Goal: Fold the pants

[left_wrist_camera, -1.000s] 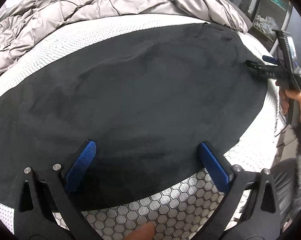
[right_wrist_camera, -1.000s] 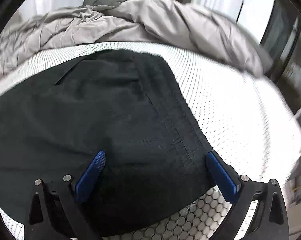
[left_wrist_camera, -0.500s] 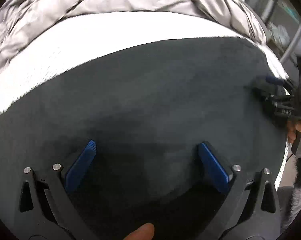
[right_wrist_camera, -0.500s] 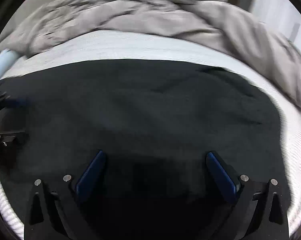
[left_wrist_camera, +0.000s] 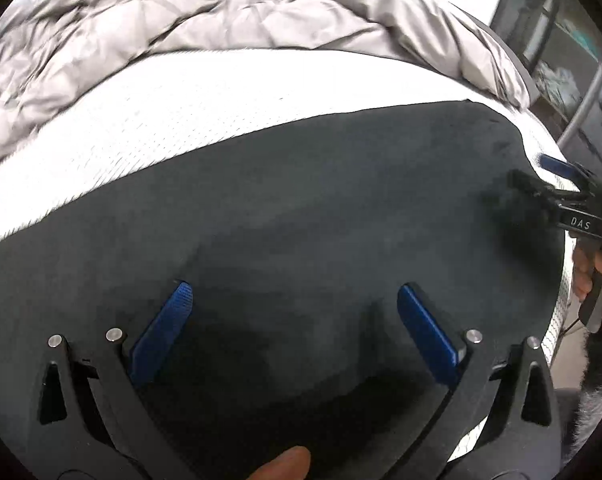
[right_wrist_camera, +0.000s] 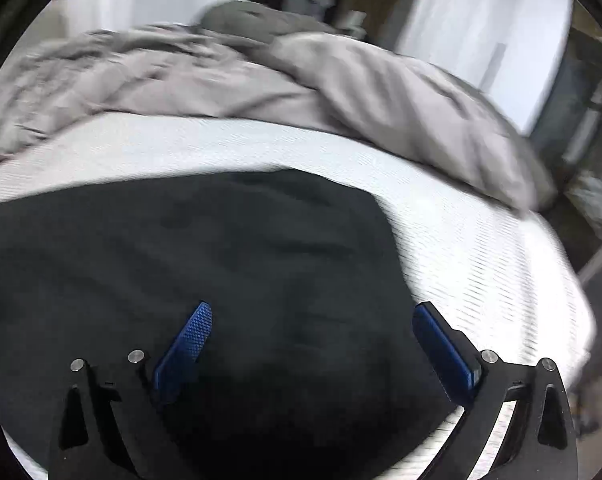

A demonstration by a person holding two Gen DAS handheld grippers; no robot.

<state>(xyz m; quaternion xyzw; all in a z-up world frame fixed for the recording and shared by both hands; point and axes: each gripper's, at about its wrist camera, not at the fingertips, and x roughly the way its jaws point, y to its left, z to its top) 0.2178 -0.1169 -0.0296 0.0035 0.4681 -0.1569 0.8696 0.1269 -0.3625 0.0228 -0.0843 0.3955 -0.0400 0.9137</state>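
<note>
Black pants (left_wrist_camera: 301,208) lie spread flat on a white mesh mattress (left_wrist_camera: 181,112); they also fill the lower left of the right wrist view (right_wrist_camera: 221,260). My left gripper (left_wrist_camera: 293,292) is open, its blue fingers (left_wrist_camera: 161,336) wide apart just above the near part of the fabric. My right gripper (right_wrist_camera: 313,312) is open over the pants' right end, and it shows at the right edge of the left wrist view (left_wrist_camera: 549,176), at the fabric's far right corner. Neither holds cloth.
A crumpled grey duvet (left_wrist_camera: 221,28) is heaped along the far side of the bed, also in the right wrist view (right_wrist_camera: 301,80). A metal rack with shelves (left_wrist_camera: 573,76) stands off the bed's right side. A bare mattress strip (right_wrist_camera: 461,232) lies right of the pants.
Both grippers have moved forward over the pants; the near mattress edge has dropped out of the left view. The right gripper's view swung left, then back toward the pants' right edge.
</note>
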